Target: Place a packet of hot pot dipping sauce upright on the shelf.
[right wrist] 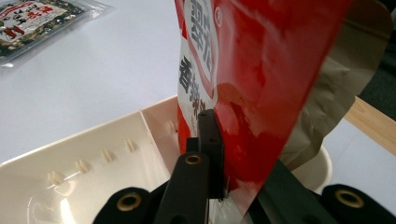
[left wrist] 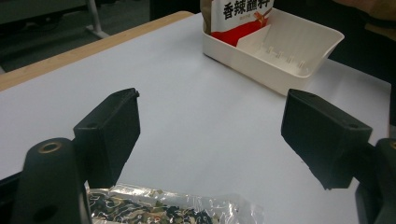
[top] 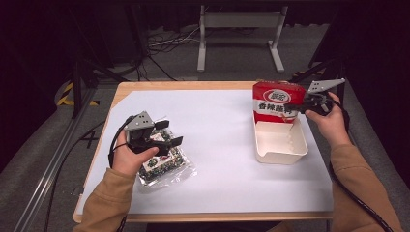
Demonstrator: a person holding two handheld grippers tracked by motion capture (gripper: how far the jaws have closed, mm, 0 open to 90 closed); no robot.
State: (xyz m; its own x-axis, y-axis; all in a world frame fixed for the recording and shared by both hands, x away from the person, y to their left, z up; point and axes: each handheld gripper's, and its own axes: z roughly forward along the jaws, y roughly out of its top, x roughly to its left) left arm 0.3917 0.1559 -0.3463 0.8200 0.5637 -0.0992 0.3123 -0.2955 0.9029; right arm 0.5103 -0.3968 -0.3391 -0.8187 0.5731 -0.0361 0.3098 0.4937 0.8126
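Red pouch point(top: 276, 102) stands upright at upper right of high view, bottom end inside far end of white tray point(top: 280, 147), long axis approx. vertical. Near to far:

1. Lower left of high view: left gripper point(top: 164, 134), jaws spread wide, nothing between them. It hovers over clear snack pack point(top: 162, 164), which lies flat on white table cover point(top: 217, 174). In left gripper view the pack point(left wrist: 163, 210) sits at bottom edge, below and behind the jaw tips; no contact visible.

2. Mid right: tray, near section bare, small ribs on its inner wall point(right wrist: 93, 163).

3. Upper right: right gripper point(top: 296, 107), jaws pressed together on pouch side edge, pinching it. Right gripper view confirms: jaw tips clamp the red film point(right wrist: 261, 93) low on the pouch, brown back panel folding off to the right.

Key relation: pouch hangs directly above tray floor, so next move is judged straight down w/ right hand, then release. Right hand is the nearer one by far; left is well apart, across the cover. Risk (est.): tall pouch may tip over tray wall once released, since only its bottom end is contained.
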